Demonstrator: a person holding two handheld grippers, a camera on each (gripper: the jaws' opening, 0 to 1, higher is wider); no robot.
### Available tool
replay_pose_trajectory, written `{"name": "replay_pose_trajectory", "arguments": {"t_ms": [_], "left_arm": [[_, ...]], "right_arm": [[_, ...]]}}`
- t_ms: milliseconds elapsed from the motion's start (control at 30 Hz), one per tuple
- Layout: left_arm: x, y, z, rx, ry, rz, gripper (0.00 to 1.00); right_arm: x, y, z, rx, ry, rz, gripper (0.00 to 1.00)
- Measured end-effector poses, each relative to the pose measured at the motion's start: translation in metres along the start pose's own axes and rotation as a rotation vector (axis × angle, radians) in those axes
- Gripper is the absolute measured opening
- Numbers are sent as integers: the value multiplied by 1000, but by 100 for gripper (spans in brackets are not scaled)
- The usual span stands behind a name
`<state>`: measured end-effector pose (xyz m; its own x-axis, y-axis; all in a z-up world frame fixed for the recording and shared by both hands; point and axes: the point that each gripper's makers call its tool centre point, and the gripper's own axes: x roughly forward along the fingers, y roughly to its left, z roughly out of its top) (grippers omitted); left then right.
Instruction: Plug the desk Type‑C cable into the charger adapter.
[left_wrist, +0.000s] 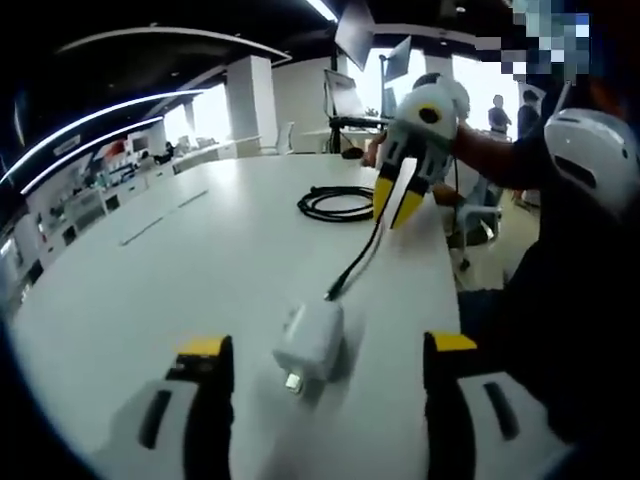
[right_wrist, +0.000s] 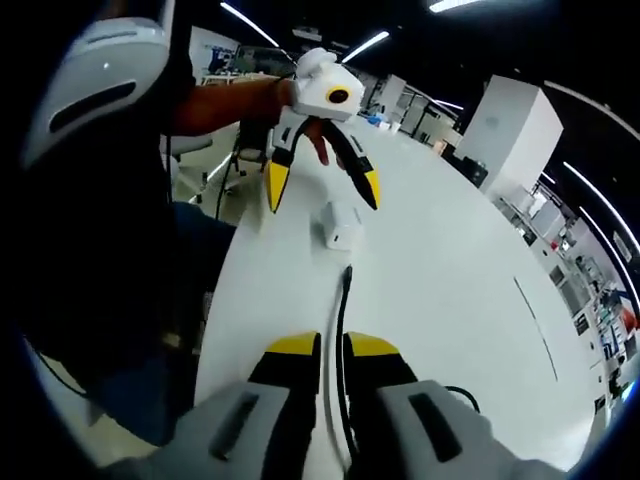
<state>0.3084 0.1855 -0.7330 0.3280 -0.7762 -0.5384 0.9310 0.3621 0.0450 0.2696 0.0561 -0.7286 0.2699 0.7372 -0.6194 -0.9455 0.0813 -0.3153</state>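
Two grippers face each other across the adapter (left_wrist: 310, 340), which lies flat on the table (left_wrist: 200, 250). Left gripper (left_wrist: 325, 365): jaws wide apart, adapter between and just ahead, nothing held. Right gripper (right_wrist: 333, 350) clamped on Type-C cable (right_wrist: 343, 300); plug tip near adapter, cable axis aimed at it. Table edge near the person's side; open room beyond.
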Motion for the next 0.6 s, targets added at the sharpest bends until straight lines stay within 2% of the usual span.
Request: {"name": "replay_pose_trajectory", "arguments": {"t_ms": [233,600], "left_arm": [[8,0,3,26,10,-20,69],[16,-1,0,59,41,-51,56]], "right_arm": [[-10,8,10,23,-52,-37,8],[-20,15,13,46,-82,-70,8]]}}
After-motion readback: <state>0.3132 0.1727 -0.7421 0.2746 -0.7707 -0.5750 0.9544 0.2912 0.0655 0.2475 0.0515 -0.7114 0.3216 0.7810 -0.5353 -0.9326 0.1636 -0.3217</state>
